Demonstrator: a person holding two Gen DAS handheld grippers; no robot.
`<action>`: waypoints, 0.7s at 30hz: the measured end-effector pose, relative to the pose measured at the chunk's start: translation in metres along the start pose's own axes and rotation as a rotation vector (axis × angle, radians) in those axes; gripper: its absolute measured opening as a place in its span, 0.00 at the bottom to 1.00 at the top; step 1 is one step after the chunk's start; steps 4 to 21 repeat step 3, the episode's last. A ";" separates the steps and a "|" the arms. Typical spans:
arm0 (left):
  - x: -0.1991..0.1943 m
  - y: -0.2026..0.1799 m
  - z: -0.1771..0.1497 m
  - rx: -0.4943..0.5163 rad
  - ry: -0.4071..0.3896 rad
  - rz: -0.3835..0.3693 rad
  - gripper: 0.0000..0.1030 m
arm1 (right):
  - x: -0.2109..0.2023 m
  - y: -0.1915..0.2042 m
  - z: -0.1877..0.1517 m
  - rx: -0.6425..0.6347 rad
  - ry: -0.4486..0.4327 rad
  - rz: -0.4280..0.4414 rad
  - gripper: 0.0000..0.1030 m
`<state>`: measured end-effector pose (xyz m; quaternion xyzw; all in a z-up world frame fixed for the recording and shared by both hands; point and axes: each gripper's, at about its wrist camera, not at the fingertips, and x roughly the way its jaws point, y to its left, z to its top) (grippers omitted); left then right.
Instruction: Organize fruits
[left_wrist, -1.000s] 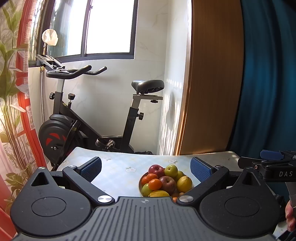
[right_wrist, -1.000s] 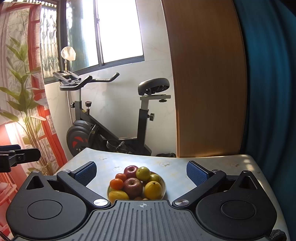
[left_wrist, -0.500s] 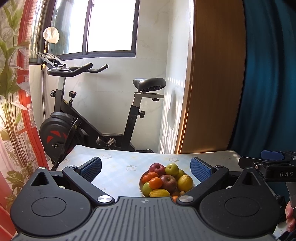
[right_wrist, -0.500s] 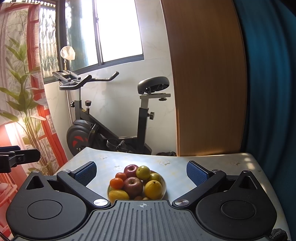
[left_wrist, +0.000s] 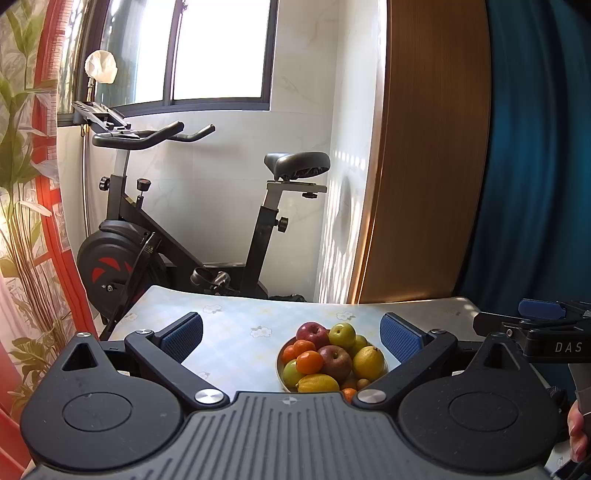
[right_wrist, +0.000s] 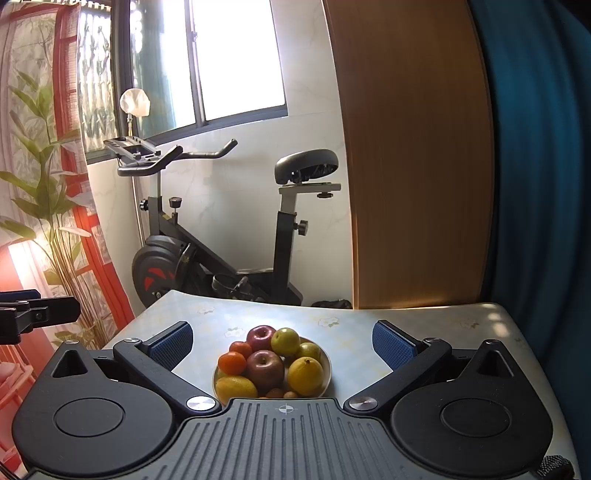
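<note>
My left gripper (left_wrist: 291, 336) and right gripper (right_wrist: 282, 341) hang above the desk (right_wrist: 354, 328), fingers spread wide, grasping nothing. The fruit sits heaped in a bowl (right_wrist: 326, 363) mid-desk. It looks firm, smooth and prone to rolling; I'd pinch the top red apple (right_wrist: 260, 336) across its widest part.

Black exercise bike (left_wrist: 177, 236) stands against white marbled wall (left_wrist: 221, 184) below bright dark-framed window (left_wrist: 207, 55); red leaf-print curtain (left_wrist: 29, 206) to bike's left, wooden panel (left_wrist: 424, 155) then blue curtain (left_wrist: 535, 155) to its right.
</note>
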<state>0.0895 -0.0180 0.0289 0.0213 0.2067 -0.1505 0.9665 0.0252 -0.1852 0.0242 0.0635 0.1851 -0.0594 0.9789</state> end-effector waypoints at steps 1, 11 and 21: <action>0.000 0.000 0.000 -0.001 0.000 -0.001 1.00 | 0.001 -0.001 -0.001 0.000 0.001 0.001 1.00; 0.001 0.001 0.000 -0.004 0.003 -0.004 1.00 | 0.001 -0.001 -0.002 0.001 0.001 0.000 1.00; 0.001 0.001 0.000 -0.004 0.003 -0.004 1.00 | 0.001 -0.001 -0.002 0.001 0.001 0.000 1.00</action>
